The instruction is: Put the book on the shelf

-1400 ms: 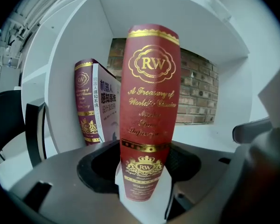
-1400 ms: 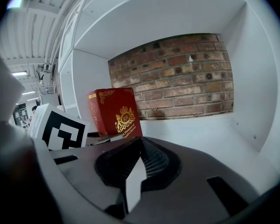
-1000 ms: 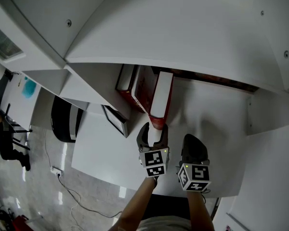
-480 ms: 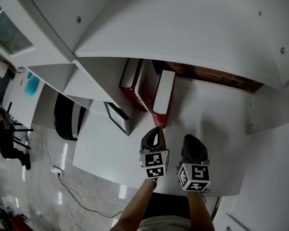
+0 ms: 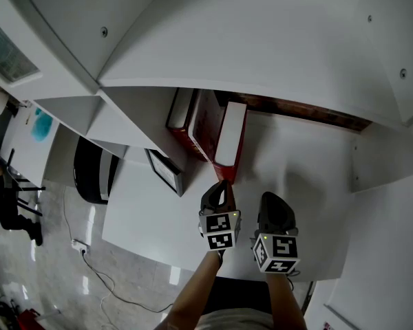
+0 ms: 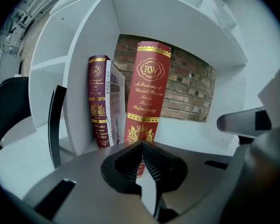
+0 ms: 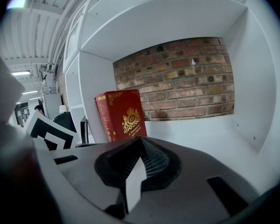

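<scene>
A red book with gold print (image 5: 230, 135) (image 6: 147, 97) (image 7: 123, 113) stands upright in the white shelf compartment (image 5: 296, 157), leaning slightly against two other books (image 5: 193, 119) (image 6: 105, 101) on its left. My left gripper (image 5: 222, 184) (image 6: 141, 146) is shut with nothing between its jaws. Its tips sit just in front of the foot of the red book's spine; I cannot tell whether they touch it. Beside it on the right, my right gripper (image 5: 272, 199) (image 7: 140, 146) is also shut and empty, pointing into the bare part of the compartment.
A brick wall (image 7: 186, 83) forms the back of the compartment, with white side walls on both sides. A black-framed panel (image 5: 165, 172) (image 6: 56, 125) leans outside the left wall. A black chair (image 5: 89, 170) stands on the floor to the left.
One second ago the left gripper stood open with its jaws either side of the red book's spine. It has since shut and drawn back a little. The right gripper has stayed put.
</scene>
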{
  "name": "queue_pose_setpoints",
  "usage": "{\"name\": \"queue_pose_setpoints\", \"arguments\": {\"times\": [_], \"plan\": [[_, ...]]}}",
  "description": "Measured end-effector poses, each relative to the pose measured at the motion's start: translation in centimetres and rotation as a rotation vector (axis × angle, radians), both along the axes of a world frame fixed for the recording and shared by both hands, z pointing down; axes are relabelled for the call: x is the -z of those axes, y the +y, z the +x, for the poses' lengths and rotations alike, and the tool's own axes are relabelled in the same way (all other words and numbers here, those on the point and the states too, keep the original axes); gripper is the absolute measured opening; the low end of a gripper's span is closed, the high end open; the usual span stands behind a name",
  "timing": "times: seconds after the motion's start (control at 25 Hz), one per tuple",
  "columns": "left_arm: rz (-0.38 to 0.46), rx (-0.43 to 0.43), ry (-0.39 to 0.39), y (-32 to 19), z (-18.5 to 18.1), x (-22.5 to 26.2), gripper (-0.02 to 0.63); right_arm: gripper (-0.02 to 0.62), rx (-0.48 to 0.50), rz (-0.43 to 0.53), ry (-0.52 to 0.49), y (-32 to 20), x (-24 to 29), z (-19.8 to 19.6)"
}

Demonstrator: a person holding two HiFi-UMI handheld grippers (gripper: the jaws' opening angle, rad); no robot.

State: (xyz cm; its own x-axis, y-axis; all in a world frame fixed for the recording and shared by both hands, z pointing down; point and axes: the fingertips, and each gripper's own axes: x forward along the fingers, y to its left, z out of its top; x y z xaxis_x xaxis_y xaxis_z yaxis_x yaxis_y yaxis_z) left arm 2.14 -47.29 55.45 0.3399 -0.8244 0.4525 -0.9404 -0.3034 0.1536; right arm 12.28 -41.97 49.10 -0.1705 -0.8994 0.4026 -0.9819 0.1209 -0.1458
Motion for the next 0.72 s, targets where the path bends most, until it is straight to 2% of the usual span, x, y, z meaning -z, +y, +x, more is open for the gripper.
{"name": "queue_pose_setpoints", "arguments": {"times": [0.72], "plan": [[0.005, -0.004, 0.009, -3.8, 1.4, 0.0, 0.015, 0.017, -0.029, -0.018, 0.002, -1.0, -0.7, 1.4]]}}
